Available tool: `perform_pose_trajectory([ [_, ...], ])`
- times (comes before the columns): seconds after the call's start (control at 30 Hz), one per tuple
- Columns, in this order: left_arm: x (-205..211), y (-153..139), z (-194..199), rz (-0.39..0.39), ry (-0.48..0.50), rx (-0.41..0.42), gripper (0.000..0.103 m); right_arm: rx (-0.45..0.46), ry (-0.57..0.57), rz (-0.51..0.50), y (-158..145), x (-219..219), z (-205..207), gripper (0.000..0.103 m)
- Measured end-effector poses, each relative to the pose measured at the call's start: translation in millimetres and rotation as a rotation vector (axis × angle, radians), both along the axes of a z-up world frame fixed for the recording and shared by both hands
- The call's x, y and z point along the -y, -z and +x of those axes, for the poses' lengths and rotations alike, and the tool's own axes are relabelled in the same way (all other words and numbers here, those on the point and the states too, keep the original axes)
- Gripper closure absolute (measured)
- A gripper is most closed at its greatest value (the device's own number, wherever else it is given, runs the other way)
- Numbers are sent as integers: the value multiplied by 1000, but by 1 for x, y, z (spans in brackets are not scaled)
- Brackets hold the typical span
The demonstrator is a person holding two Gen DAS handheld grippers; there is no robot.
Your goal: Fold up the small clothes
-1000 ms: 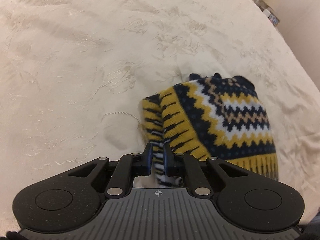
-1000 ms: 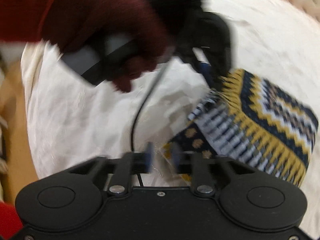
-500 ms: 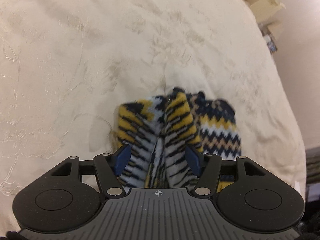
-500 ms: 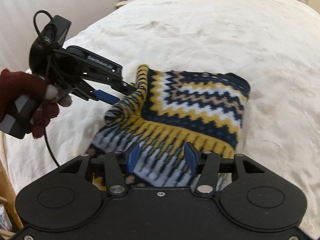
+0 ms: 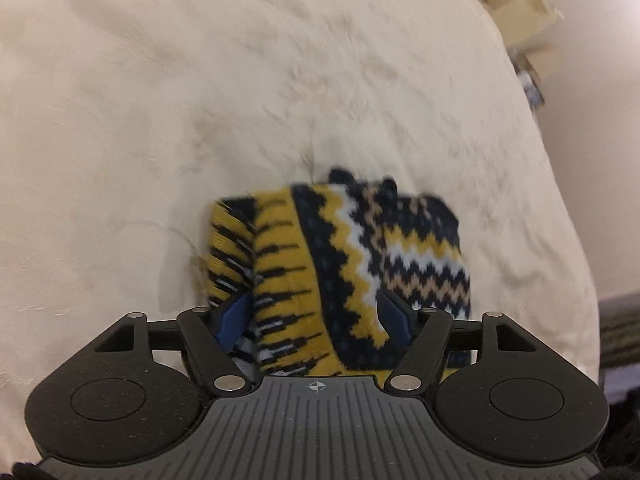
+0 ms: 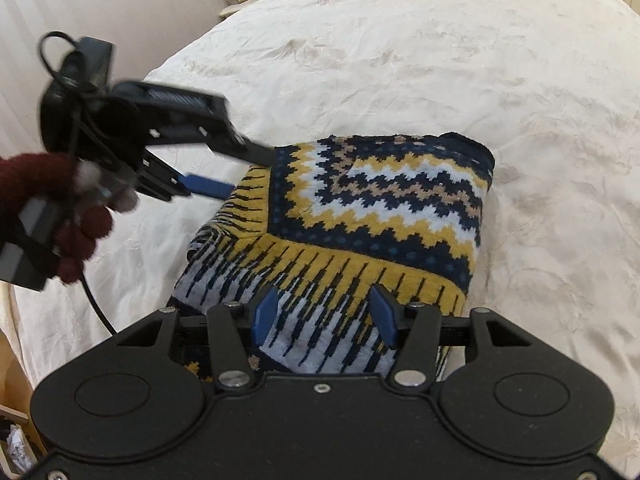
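Bed (image 6: 400,60) with cream bedspread, wide bare cover beyond the garment toward the far edge and to the right; the bed's left edge drops off near a nightstand (image 6: 240,4) at the far left corner. Knit sweater (image 6: 380,208) sits near the bed's near-left part, folded into a compact block, navy, yellow and white zigzag pattern on top, striped fringe band along the near and left sides (left wrist view is motion-blurred). Left claw (image 5: 316,316) wide open, fingers straddling the sweater's near edge, gripping nothing. Right claw (image 6: 326,312) wide open too, over the striped band, pinching nothing. Left claw also shows in the right view at the sweater's left edge, held by a red-gloved hand (image 6: 60,220).
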State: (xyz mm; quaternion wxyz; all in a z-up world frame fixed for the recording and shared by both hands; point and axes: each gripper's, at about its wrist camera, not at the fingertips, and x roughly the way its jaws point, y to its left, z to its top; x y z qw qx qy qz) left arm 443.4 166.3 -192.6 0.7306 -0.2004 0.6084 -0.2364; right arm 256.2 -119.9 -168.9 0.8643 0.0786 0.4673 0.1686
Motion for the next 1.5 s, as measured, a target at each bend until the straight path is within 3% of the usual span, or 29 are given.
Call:
perform_pose_trajectory([
  [0.03, 3, 1, -1, 2, 10, 13, 73, 1, 1, 1, -1, 0, -1, 44],
  [0.07, 7, -1, -3, 24, 14, 36, 89, 2, 1, 1, -1, 1, -1, 44],
  [0.27, -5, -20, -26, 101, -9, 180, 94, 7, 9, 4, -5, 6, -4, 44],
  [0.43, -20, -6, -27, 110, -39, 126, 94, 41, 26, 6, -8, 18, 5, 37],
  [0.6, -15, -10, -29, 137, -17, 156, 94, 60, 61, -43, 2, 32, 37, 34],
  [0.67, -16, -8, -30, 140, -26, 152, 94, 33, 79, -30, 11, 38, 53, 34],
  [0.77, -14, -5, -32, 164, -30, 151, 93, -67, 17, 3, 36, 30, 73, 29],
  [0.9, -18, -5, -32, 149, -40, 134, 83, -105, -78, 43, 47, 21, 82, 19],
  [1.0, -28, -16, -37, 86, -64, 138, 46, -77, -85, 62, 36, 30, 77, 20],
  [1.03, -32, -21, -41, 71, -69, 157, 24, -59, -69, 71, 32, 36, 73, 20],
  [1.07, -35, -27, -47, 58, -71, 178, 14, -41, -41, 84, 27, 44, 69, 21],
  [1.13, -41, -33, -57, 43, -71, 195, 13, -10, 46, 112, 18, 63, 64, 21],
  [1.2, -44, -32, -69, 39, -67, 159, 12, -10, 132, 144, 16, 83, 60, 19],
  [1.33, -40, -11, -90, 17, -36, 29, 12, -110, 235, 246, 36, 118, 64, 13],
  [1.5, -27, 14, -108, -6, -21, -70, 12, -241, 261, 373, 69, 130, 69, 13],
])
